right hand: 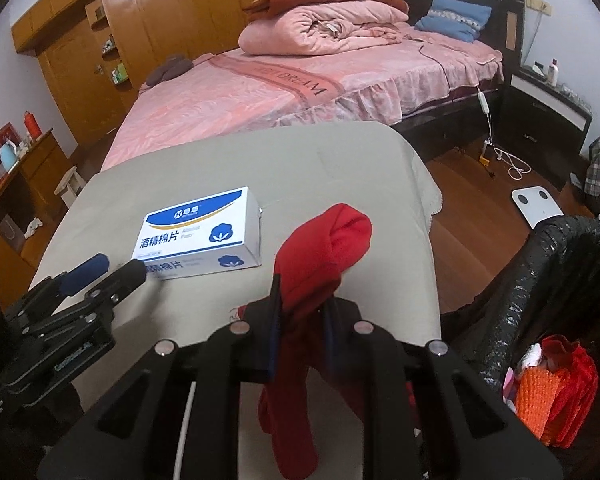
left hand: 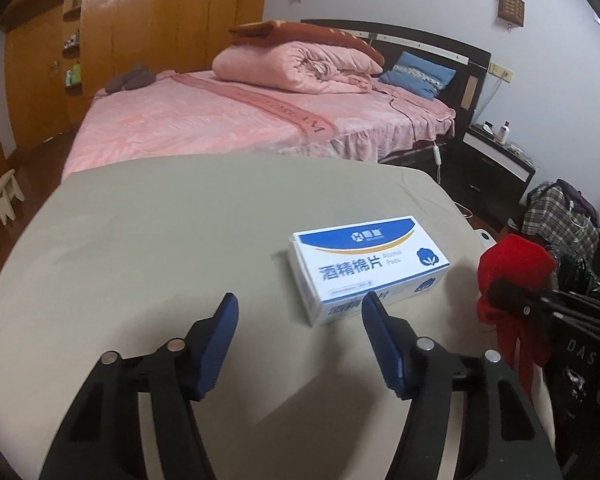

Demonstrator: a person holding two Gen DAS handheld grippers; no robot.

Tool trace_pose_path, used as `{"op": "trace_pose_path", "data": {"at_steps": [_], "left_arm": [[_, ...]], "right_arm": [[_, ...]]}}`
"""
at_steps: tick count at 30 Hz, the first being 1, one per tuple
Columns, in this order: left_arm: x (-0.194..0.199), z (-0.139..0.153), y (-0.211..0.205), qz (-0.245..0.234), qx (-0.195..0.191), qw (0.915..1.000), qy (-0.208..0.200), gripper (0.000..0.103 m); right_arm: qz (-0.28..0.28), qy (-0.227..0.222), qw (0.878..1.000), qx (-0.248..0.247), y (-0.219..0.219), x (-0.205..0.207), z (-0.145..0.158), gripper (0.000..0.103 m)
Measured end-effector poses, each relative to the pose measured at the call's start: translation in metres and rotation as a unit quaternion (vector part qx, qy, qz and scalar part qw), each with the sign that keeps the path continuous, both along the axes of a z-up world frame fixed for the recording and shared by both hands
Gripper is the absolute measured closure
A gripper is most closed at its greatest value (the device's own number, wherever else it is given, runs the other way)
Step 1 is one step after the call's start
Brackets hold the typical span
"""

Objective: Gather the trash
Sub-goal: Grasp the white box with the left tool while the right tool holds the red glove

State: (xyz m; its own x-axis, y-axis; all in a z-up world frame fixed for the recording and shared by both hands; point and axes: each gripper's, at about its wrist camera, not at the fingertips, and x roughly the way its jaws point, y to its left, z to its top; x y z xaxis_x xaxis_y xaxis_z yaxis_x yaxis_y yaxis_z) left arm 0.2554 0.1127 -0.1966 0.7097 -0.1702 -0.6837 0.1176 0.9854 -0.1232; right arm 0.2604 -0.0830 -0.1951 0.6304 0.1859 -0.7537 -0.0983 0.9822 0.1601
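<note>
Right tongs (right hand: pixel 302 300) clamped on red sock (right hand: pixel 324 248) above desk (left hand: pixel 160 220) right edge; left tongs (left hand: pixel 296 312) apart, empty, near alcohol-pad box (left hand: pixel 364 264).

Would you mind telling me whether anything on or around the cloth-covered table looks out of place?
Only mildly: the white-and-blue cardboard box of alcohol pads lies askew on the beige tablecloth, and a limp red fabric sock dangles from the right gripper. Nothing looks spilled or damaged.
</note>
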Motion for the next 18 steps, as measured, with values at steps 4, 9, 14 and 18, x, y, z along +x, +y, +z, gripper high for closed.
{"op": "trace_pose_path", "data": {"at_steps": [4, 9, 14, 18], "left_arm": [[0.006, -0.004, -0.007, -0.023, -0.009, 0.9996, 0.013, 0.054], [0.003, -0.002, -0.017, -0.058, -0.033, 0.9977, 0.009, 0.057], [-0.005, -0.002, -0.027, -0.099, -0.07, 0.9925, 0.01, 0.057], [-0.002, -0.003, -0.024, -0.084, -0.055, 0.9948, 0.02, 0.057]], "right_arm": [[-0.006, 0.002, 1.0, 0.004, -0.004, 0.003, -0.001, 0.087], [-0.013, 0.0, 1.0, 0.004, -0.008, 0.001, 0.0, 0.086], [-0.022, 0.001, 1.0, 0.004, -0.012, 0.002, -0.001, 0.086], [-0.023, 0.002, 1.0, 0.004, -0.014, 0.002, -0.002, 0.086]]}}
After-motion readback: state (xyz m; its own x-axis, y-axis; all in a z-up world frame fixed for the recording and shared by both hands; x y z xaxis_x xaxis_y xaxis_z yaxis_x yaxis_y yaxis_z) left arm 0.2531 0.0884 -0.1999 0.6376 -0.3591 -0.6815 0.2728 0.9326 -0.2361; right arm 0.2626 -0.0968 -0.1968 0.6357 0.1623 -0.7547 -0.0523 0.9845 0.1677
